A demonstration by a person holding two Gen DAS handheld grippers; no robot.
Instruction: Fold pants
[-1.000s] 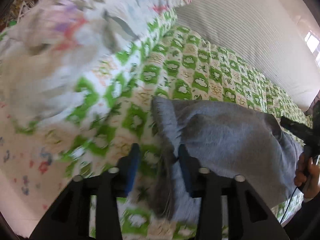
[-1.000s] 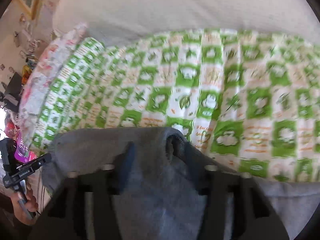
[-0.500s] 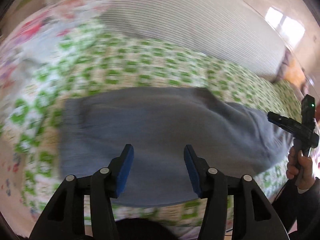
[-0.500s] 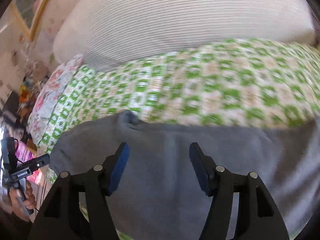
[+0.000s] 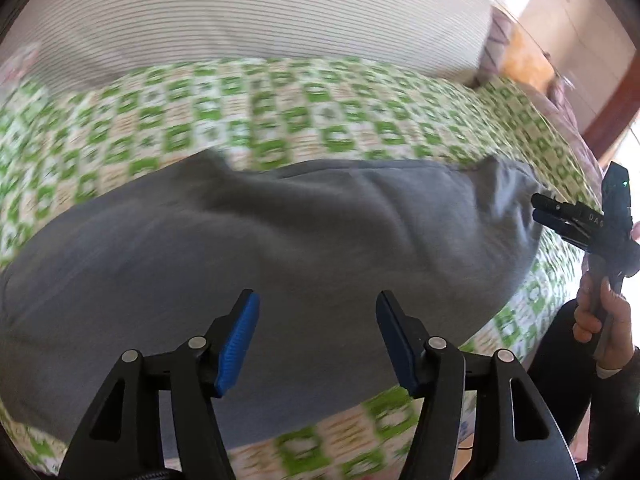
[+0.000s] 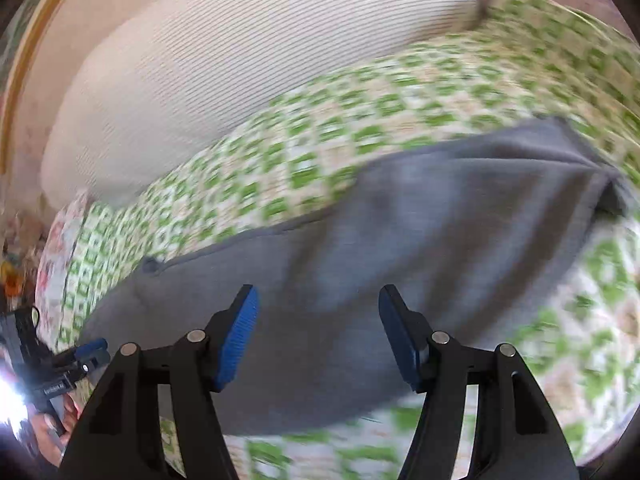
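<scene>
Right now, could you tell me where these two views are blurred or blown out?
Left wrist view: green sheet motion-smeared, grey pants soft, left gripper sharp, window overexposed at the top right. Right wrist view: sheet and pants smeared, right gripper crisp, white glare at the lower left edge.

The grey pants (image 5: 280, 248) are lying folded flat across the green-checked bedspread (image 5: 320, 120), long axis running from 9 o'clock to 3 o'clock, with soft creases showing.
</scene>
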